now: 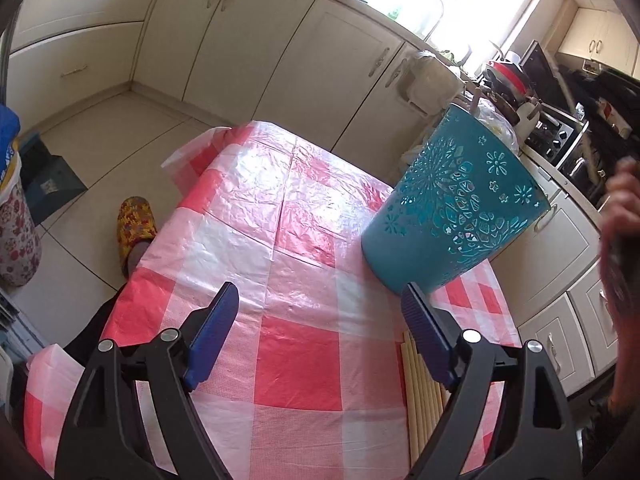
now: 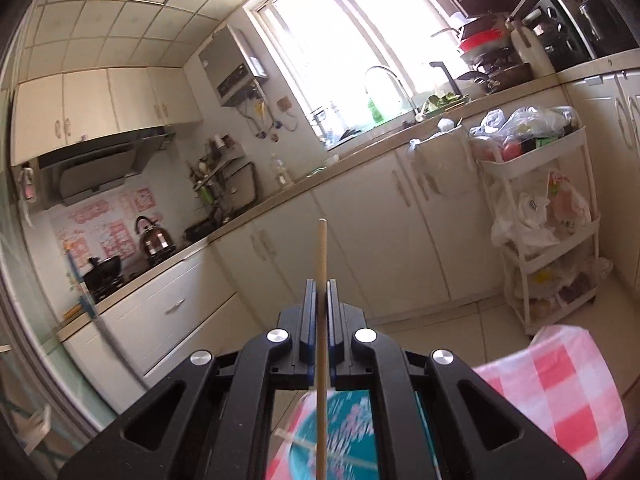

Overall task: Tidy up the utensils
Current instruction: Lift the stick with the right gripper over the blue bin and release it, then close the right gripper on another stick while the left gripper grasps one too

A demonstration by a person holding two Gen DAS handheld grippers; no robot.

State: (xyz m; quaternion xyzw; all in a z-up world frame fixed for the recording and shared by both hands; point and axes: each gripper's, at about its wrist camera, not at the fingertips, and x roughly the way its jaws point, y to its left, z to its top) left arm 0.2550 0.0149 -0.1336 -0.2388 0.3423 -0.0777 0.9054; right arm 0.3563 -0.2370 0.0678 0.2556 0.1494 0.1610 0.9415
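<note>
Tabletop (image 1: 304, 344): covered by a thin, crinkled plastic cloth in red, pink and white checks, glossy where window light hits it
Holder (image 1: 452, 208): teal plastic tub, round, widening toward its rim, wall pierced with flower and petal cut-outs; stands on the cloth
Chopstick bundle (image 1: 420, 392): pale, smooth round sticks lying flat side by side on the cloth, on the near side of the holder; long axes run from the holder's foot toward the left wrist camera
Left claw (image 1: 320, 300): black frame, ribbed blue pads, jaws spread wide with nothing between them; hangs over the cloth near the holder, its right pad just above the bundle's far ends
Right claw (image 2: 320, 296): pressed shut on a single chopstick (image 2: 321, 264)
Single chopstick: light wood, slim and straight; long axis close to upright in the right wrist view, one end poking above the pads, the rest running down past the frame, in front of the blurred holder
</note>
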